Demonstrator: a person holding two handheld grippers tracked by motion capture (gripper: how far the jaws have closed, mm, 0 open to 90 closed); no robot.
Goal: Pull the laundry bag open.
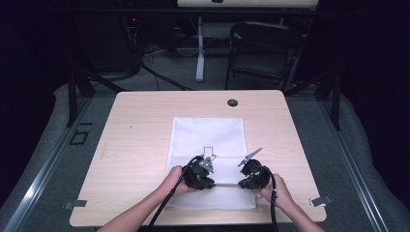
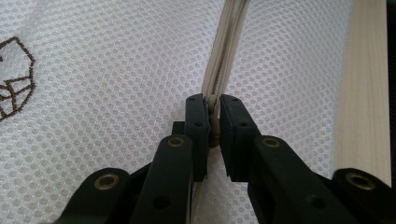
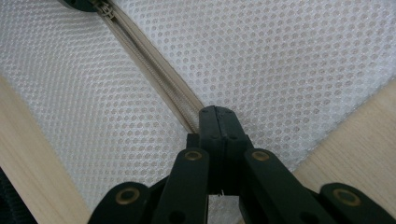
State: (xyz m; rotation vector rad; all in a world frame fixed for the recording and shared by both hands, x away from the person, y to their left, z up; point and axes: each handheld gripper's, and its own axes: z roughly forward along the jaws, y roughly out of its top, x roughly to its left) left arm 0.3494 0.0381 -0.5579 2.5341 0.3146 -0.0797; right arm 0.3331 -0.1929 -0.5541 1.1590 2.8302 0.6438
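A white mesh bag lies flat on the wooden table, with its beige zipper running across near the front edge. My left gripper is shut on the zipper pull, which is pinched between the two black pads. From there the zipper runs away, closed. My right gripper sits at the zipper's other end. Its jaws are pressed together on the bag's edge, right where the zipper ends. The two grippers face each other along the zipper.
A brown outline drawing is printed on the mesh near the left gripper. A round cable hole sits near the table's far edge. Bare wood borders the bag on both sides. A folding chair stands beyond the table.
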